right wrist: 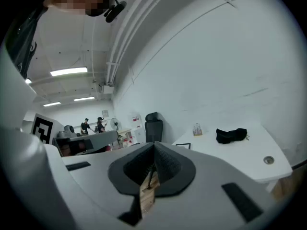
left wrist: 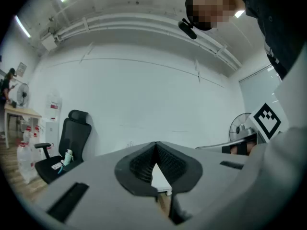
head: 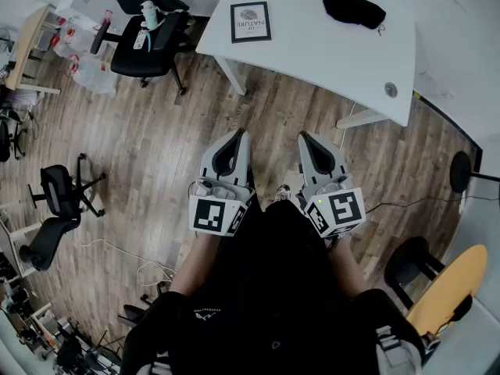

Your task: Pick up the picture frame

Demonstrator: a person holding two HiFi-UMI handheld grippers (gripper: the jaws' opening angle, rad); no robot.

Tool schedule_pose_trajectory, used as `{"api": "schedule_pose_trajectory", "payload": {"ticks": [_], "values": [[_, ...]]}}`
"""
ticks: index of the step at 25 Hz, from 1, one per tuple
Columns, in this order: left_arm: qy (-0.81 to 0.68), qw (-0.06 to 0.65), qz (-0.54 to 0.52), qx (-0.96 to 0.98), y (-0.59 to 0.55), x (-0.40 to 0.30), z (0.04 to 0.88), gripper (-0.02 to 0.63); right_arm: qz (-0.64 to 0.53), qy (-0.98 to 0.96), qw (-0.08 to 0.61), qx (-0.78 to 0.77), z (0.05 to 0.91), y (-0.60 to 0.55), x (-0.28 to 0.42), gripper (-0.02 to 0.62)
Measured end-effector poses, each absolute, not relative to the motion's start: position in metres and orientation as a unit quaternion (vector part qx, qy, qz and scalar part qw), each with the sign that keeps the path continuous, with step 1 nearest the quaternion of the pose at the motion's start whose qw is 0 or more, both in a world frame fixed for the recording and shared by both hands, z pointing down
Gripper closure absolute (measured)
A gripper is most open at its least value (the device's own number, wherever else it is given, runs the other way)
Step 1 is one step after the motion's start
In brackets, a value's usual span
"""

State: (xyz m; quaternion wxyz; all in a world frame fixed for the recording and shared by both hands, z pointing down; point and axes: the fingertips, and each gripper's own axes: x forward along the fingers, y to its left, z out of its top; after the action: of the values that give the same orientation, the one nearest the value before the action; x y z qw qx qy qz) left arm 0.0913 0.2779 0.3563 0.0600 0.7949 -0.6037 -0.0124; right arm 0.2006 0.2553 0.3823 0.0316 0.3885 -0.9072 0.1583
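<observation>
The picture frame (head: 251, 21), black-edged with a white printed sheet, lies flat near the left end of the white table (head: 312, 53) in the head view. It appears small and far off as the frame (right wrist: 183, 146) in the right gripper view. My left gripper (head: 243, 134) (left wrist: 156, 144) and right gripper (head: 304, 137) (right wrist: 154, 145) hang side by side over the wood floor, well short of the table. Both have their jaws shut tip to tip with nothing between them. Both point toward the table.
A black pouch (head: 353, 6) (right wrist: 231, 135) lies on the table's far right part. A black office chair (head: 148, 33) (left wrist: 67, 147) carrying a bottle stands left of the table. Another chair (head: 58, 198) sits at the left, a yellow round table (head: 453, 287) at the lower right.
</observation>
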Motion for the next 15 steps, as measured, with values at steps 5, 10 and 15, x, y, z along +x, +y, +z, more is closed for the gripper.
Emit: {"api": "schedule_pose_trajectory", "payload": {"ticks": [5, 10, 15], "values": [[-0.606, 0.047, 0.001, 0.794, 0.355, 0.091, 0.338, 0.6, 0.134, -0.915, 0.004, 0.381, 0.352, 0.311, 0.191, 0.597], [-0.608, 0.043, 0.013, 0.793, 0.406, 0.082, 0.342, 0.6, 0.117, -0.914, 0.004, 0.389, 0.335, 0.362, 0.188, 0.597], [-0.608, 0.05, -0.023, 0.792, 0.461, 0.068, 0.339, 0.6, 0.122, -0.908, 0.026, 0.399, 0.343, 0.423, 0.172, 0.597]]}}
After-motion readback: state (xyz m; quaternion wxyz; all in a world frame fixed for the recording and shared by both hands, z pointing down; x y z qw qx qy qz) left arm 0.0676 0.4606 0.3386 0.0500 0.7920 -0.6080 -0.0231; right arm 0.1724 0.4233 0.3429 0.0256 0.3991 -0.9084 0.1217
